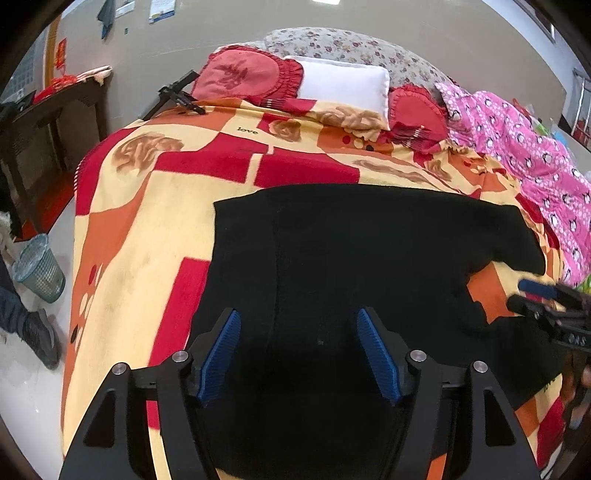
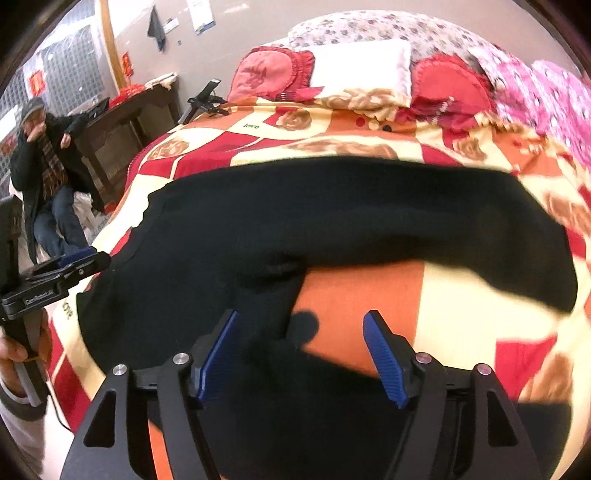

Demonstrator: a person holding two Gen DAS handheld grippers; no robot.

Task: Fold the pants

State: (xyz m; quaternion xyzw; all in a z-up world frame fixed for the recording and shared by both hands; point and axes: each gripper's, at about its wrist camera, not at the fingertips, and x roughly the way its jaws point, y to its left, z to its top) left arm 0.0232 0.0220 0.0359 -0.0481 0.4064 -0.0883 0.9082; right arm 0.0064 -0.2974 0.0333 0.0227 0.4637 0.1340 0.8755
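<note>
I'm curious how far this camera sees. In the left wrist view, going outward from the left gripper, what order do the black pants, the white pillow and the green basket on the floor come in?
1. Black pants: directly under the open fingers of the left gripper.
2. Green basket: on the floor, far left.
3. White pillow: at the bed's head, straight ahead.

I could read the word "love" printed on the blanket point(image 1: 247, 130), also in the right wrist view point(image 2: 252, 126). The wall papers point(image 1: 161, 9) were too small for me to read.

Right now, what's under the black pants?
The black fabric pants lie spread on the red, orange and cream patterned blanket, which shows between the two legs. Whatever lies directly beneath the fabric is covered.
</note>
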